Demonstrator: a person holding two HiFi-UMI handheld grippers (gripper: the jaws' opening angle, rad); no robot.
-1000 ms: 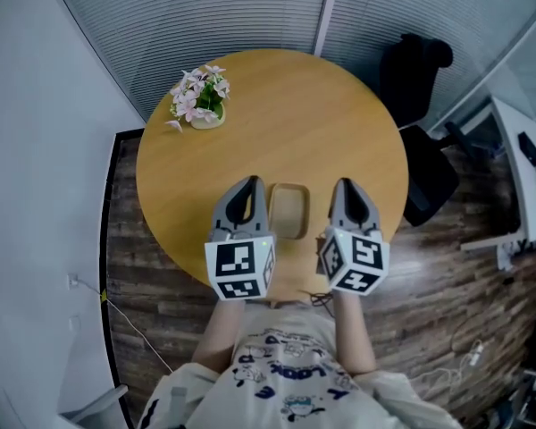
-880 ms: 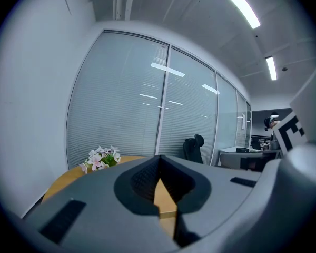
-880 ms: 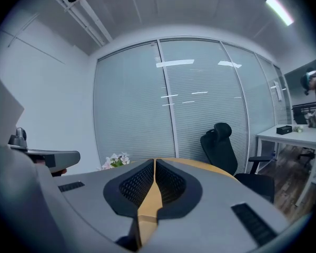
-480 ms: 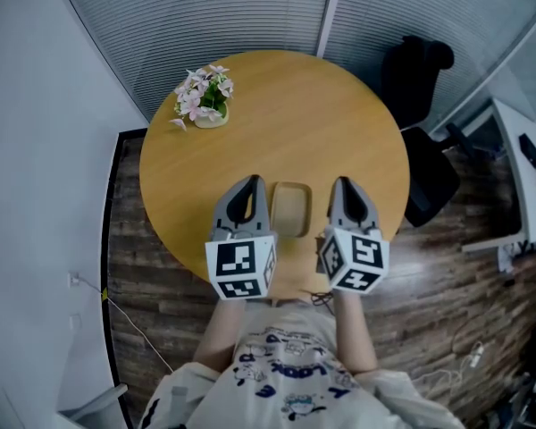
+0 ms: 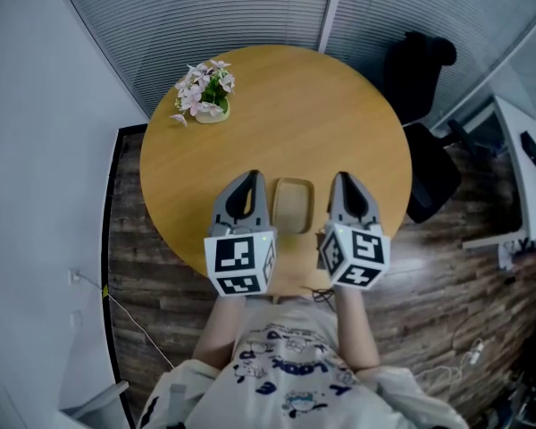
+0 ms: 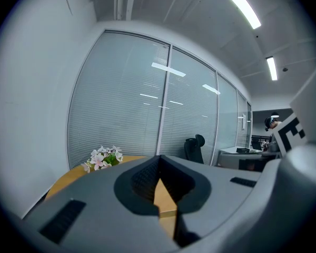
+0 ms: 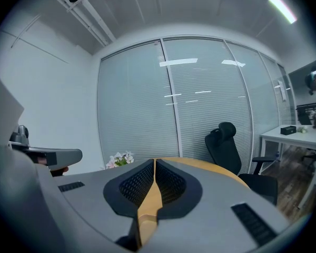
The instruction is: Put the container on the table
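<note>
In the head view a shallow tan rectangular container [image 5: 292, 206] lies on the round wooden table [image 5: 277, 105], near its front edge. My left gripper [image 5: 248, 178] hovers just left of the container and my right gripper [image 5: 343, 180] just right of it; neither touches it. Both point away from me across the table. The left gripper view has the left gripper [image 6: 159, 161] with its jaws meeting at the tips and nothing between them. The right gripper [image 7: 154, 165] also has its jaws pressed together and empty. Neither gripper view shows the container.
A small pot of pink flowers [image 5: 204, 96] stands at the table's far left. A black office chair [image 5: 420, 70] sits beyond the table's right side, and a white desk [image 5: 527, 177] stands further right. Blinds-covered glass walls close the back. A white wall runs along the left.
Only the head view has shifted a little; the table sits slightly higher in the picture. Both grippers and the container keep their places.
</note>
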